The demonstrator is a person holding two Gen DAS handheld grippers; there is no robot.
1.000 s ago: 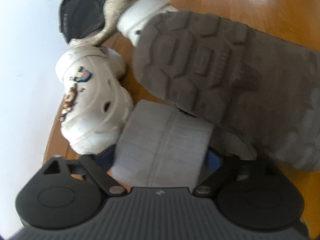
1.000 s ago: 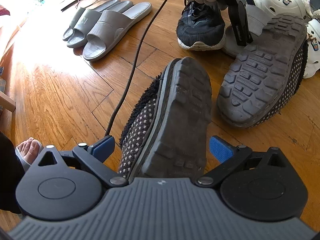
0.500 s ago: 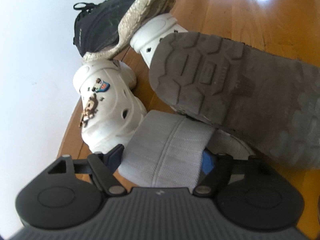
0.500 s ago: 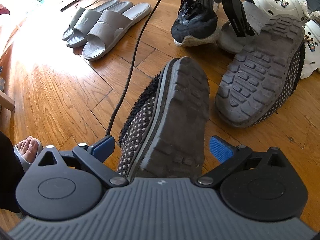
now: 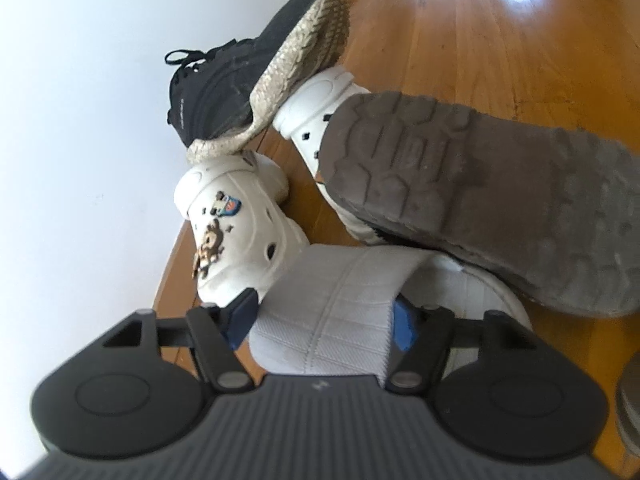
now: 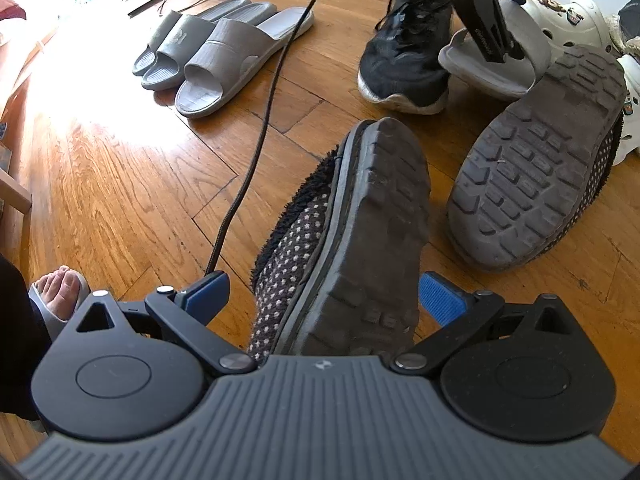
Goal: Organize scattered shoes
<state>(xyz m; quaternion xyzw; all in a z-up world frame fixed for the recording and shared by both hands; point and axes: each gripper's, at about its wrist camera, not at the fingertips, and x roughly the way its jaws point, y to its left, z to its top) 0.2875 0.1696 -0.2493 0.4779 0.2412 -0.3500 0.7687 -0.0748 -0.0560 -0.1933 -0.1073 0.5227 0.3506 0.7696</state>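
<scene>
Left hand-held gripper (image 5: 322, 322) astride white slide (image 5: 340, 312)

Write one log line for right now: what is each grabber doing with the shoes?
left gripper: closing on white slide strap | right gripper: open around dotted slipper, not gripping | second dotted slipper: sole-up on floor

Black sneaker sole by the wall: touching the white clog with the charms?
Touching. In the left wrist view the black sneaker is tipped up, and the end of its sole rests on the white clog.
</scene>
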